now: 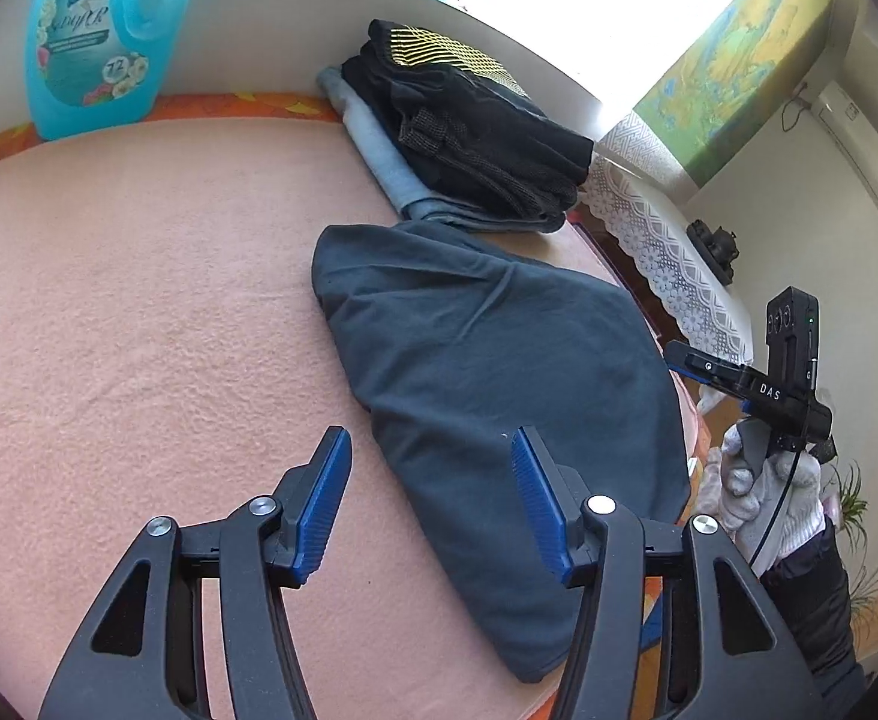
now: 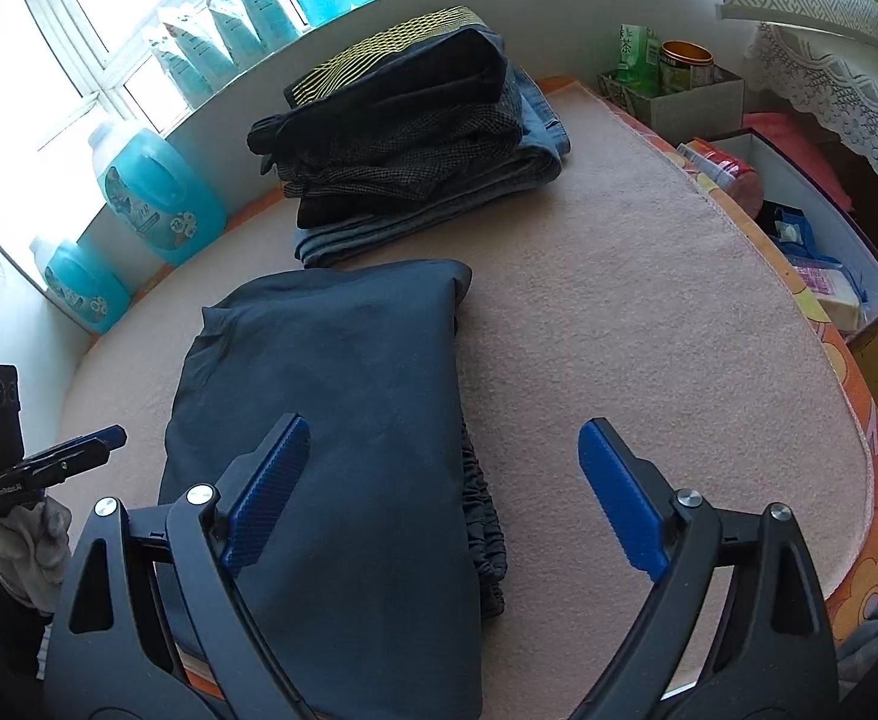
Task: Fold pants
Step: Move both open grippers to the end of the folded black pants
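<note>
One pair of dark grey pants (image 2: 331, 414), folded into a flat bundle, lies on the pink-covered worktop (image 2: 649, 312); elastic waistband showing at its right edge. One stack of folded clothes (image 2: 403, 138) sits just behind it, apart: black items on top, one with yellow pattern, blue-grey cloth beneath. Two grippers: left gripper (image 1: 433, 498) with jaws apart, nothing between them, hovering over the bundle's near edge; right gripper (image 2: 445, 492) spread wide, empty, above the waistband side. Two blue detergent bottles (image 2: 160, 198) stand by the wall; possibly more on the sill, glare obscures them. Two gloved hands (image 2: 28, 546) hold the grippers.
</note>
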Motion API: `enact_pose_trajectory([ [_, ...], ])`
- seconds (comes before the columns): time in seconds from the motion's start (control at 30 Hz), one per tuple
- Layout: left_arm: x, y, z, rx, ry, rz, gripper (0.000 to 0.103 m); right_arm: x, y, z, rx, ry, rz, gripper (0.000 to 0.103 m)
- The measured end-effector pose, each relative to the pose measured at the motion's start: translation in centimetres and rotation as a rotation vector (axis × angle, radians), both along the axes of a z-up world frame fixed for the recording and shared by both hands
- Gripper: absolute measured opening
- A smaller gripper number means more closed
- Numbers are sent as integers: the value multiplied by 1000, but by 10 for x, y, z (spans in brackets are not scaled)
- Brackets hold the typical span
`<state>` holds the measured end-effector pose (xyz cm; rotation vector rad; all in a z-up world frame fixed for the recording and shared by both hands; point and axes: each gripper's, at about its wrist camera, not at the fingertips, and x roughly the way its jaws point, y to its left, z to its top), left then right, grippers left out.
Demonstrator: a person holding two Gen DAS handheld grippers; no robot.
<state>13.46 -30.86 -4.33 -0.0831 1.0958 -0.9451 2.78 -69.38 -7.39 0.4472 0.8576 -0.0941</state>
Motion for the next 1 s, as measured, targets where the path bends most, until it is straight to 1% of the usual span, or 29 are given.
enact_pose_trajectory([
  [0.07, 4, -8, -2, 10, -3, 3, 55, 7, -1, -4, 9, 18, 27, 93],
  [0.17, 5, -20, -8, 36, -5, 0, 55, 18, -3, -13, -15, 59, 41, 93],
  [0.3, 3, -34, -13, 78, -34, -7, 55, 30, -12, -23, 15, 84, 52, 93],
  [0.43, 8, -43, -19, 77, -20, -17, 55, 42, -18, -27, 52, 88, 82, 93],
  [0.6, 19, -47, -30, 70, 28, -6, 55, 53, -17, -33, 71, 103, 115, 93],
  [0.83, 26, -48, -41, 83, 43, -3, 55, 60, -16, -40, 127, 95, 150, 93],
  [0.9, 26, -48, -41, 80, 38, 0, 55, 61, -17, -44, 165, 91, 165, 93],
  [1.0, 28, -47, -41, 60, 48, 12, 55, 63, -14, -44, 163, 73, 179, 94],
])
